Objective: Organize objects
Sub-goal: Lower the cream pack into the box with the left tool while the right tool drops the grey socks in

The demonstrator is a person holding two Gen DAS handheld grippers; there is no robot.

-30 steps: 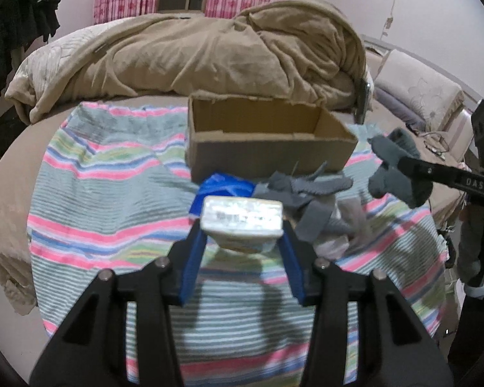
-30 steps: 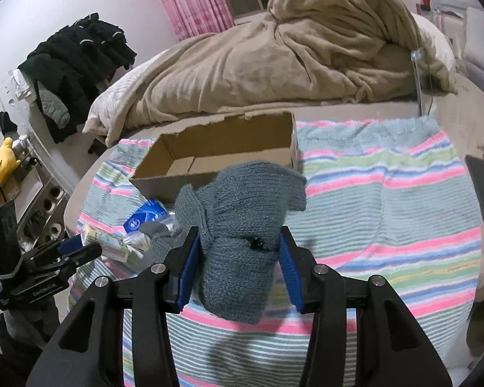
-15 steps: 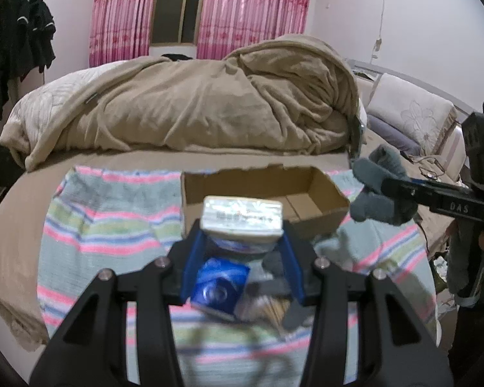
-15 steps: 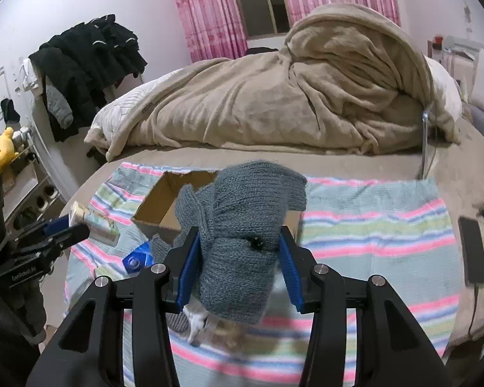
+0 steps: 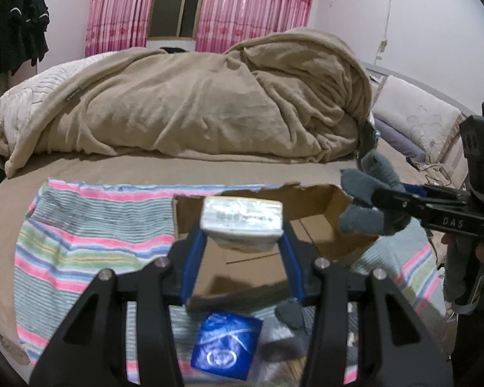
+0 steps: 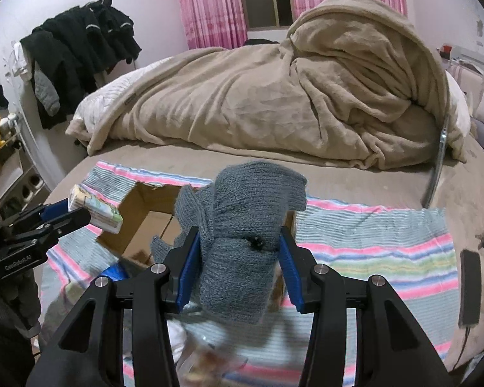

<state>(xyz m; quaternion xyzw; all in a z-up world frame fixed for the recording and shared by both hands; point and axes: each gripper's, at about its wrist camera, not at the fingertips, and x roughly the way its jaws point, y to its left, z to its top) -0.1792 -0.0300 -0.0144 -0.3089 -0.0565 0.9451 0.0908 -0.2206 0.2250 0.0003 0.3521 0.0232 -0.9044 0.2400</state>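
Observation:
My left gripper (image 5: 240,242) is shut on a white tissue pack (image 5: 241,219) and holds it above the open cardboard box (image 5: 319,225). The pack also shows in the right wrist view (image 6: 95,211), at the box's left edge (image 6: 138,222). My right gripper (image 6: 238,251) is shut on grey knitted gloves (image 6: 242,235), raised over the box's near right side; in the left wrist view the gloves (image 5: 368,200) hang at the box's right end. A blue packet (image 5: 226,342) and grey cloth (image 5: 290,316) lie in front of the box.
The box stands on a striped towel (image 5: 80,238) spread over a round bed. A heaped tan blanket (image 5: 193,106) lies behind. A black phone (image 6: 469,277) lies on the bed at the right. Dark clothes (image 6: 80,51) hang at the left wall.
Both grippers rose and moved forward toward the box with their loads. The tissue pack is now over the box; the gloves came in over its right side.

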